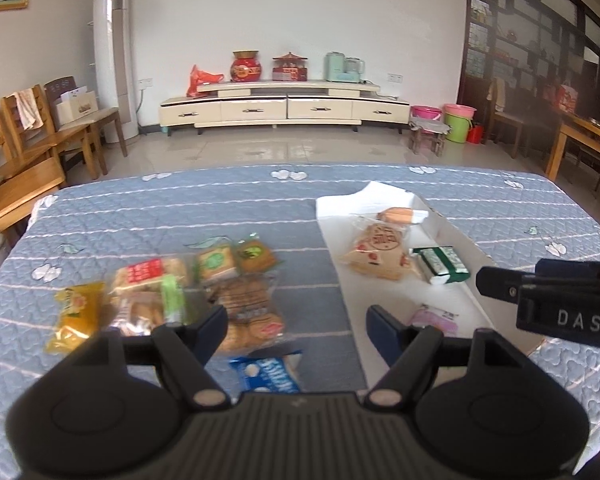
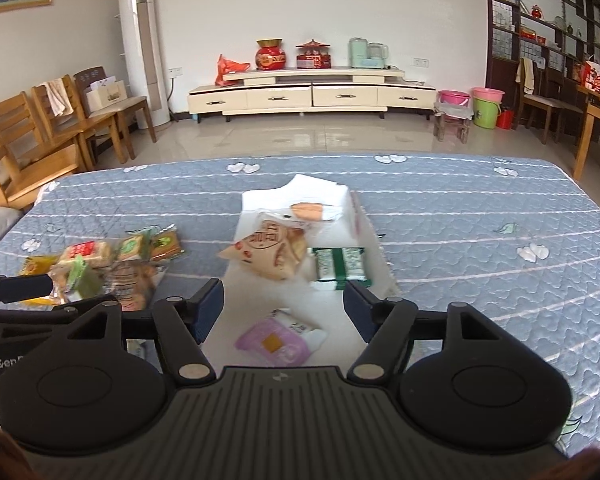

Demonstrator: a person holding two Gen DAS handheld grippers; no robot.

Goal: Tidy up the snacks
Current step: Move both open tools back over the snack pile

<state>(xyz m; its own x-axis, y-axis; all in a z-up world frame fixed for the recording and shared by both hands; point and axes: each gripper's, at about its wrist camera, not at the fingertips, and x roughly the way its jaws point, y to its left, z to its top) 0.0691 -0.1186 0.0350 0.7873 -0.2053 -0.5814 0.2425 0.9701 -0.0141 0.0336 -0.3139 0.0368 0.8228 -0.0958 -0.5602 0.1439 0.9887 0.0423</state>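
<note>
Both my grippers, left gripper [image 1: 296, 330] and right gripper [image 2: 283, 305], hang empty with jaws apart. Loose snacks [image 1: 172, 296] crowd lower left; white tray [image 2: 342, 300] centre. Next, I judge: lower left, pinch one packet.

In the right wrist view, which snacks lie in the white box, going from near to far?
Purple packet → green packet → beige bag with red print → orange snack, all in the white box.
</note>
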